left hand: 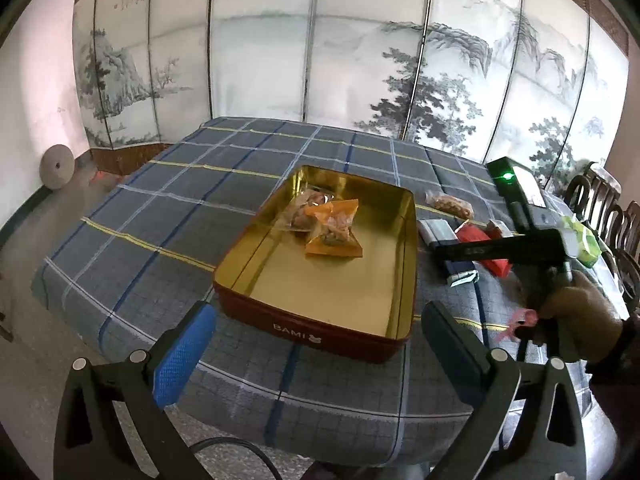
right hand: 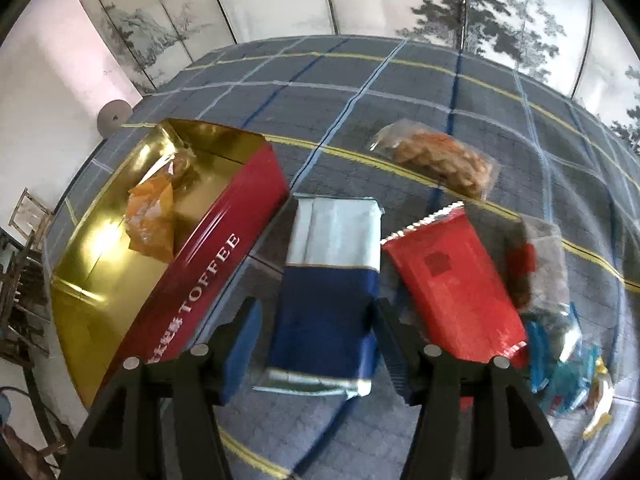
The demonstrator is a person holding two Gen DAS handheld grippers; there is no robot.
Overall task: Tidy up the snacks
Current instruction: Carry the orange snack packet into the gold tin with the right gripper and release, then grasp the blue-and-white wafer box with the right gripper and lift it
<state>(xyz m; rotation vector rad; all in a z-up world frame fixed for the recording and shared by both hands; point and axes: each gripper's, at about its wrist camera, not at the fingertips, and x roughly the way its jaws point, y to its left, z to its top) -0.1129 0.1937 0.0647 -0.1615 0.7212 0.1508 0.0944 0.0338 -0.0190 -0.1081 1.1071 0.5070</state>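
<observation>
A red toffee tin [left hand: 320,334] with a gold inside stands open on the plaid tablecloth. An orange snack packet [left hand: 334,228] lies in it on a clear packet [left hand: 302,210]. My left gripper [left hand: 318,314] hangs open just before the tin's near wall, holding nothing. In the right wrist view my right gripper [right hand: 316,332] is open, its fingers astride the blue end of a blue-and-white packet [right hand: 328,276] that lies flat beside the tin [right hand: 208,264]. The left pad stands clear of the packet. A red packet [right hand: 452,280] lies just right of it.
A clear bag of brown snacks [right hand: 436,160] lies farther back. A grey see-through packet [right hand: 542,256] and blue wrappers [right hand: 560,360] lie at the right. A person's hand [left hand: 580,312] holds the right gripper. A green packet [left hand: 584,244] and chairs [left hand: 600,204] are beyond it.
</observation>
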